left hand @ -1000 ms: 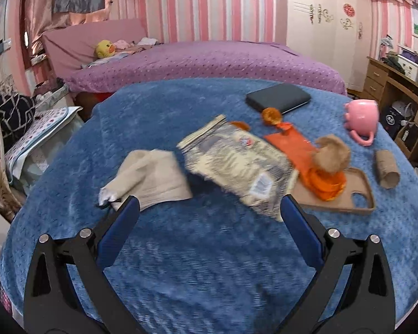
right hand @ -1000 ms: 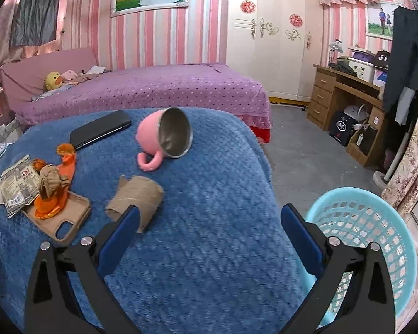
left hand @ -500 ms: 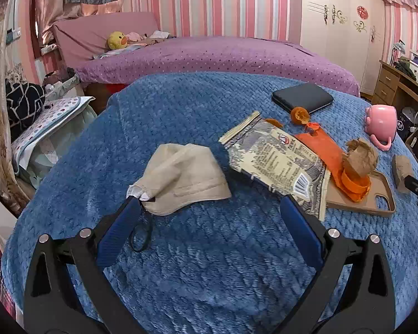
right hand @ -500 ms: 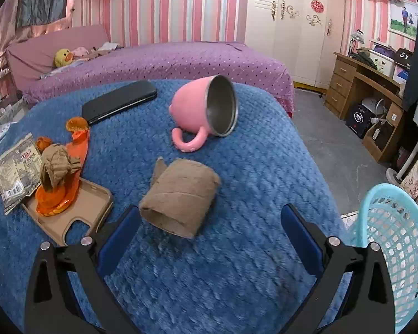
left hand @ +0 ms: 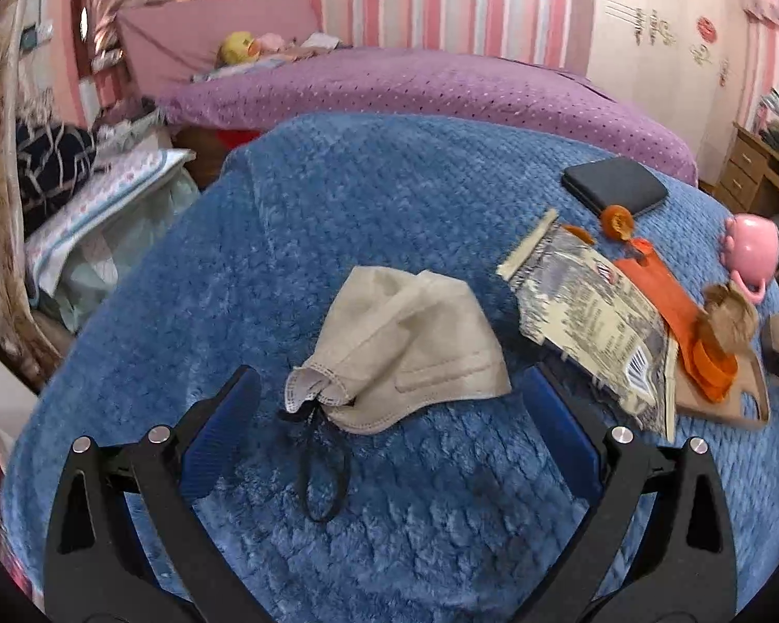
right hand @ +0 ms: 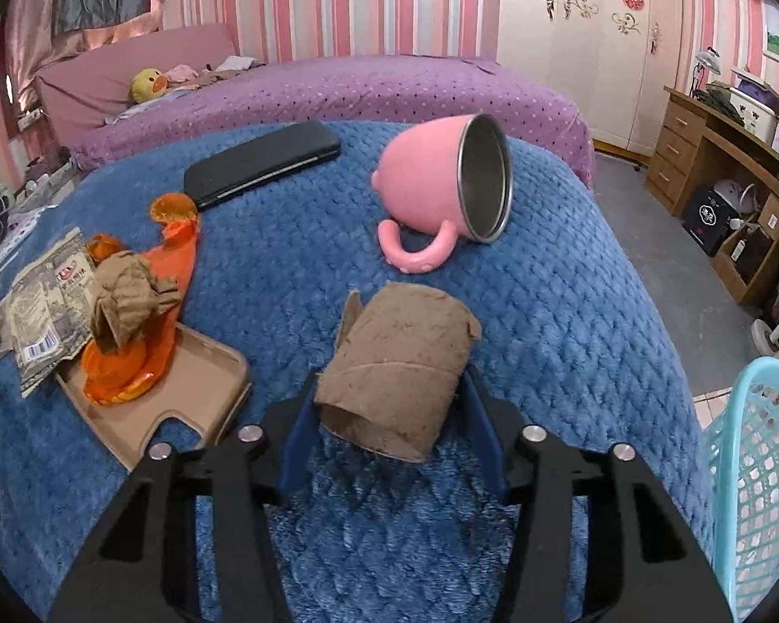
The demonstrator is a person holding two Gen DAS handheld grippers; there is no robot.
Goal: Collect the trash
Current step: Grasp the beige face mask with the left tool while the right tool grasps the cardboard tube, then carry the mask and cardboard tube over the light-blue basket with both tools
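Closing the right tool (right hand: 389, 410) onto the cardboard tube (right hand: 397, 371) lying near-centre on the blue-blanketed bench (right hand: 571, 311), blue pads at both its sides, seemingly touching. Hovering the left tool (left hand: 389, 405), spread wide and empty, around the beige face mask (left hand: 405, 348). Judging next: firming the grip, lifting clear, swinging right to the turquoise basket (right hand: 753, 493); then pinching the mask.
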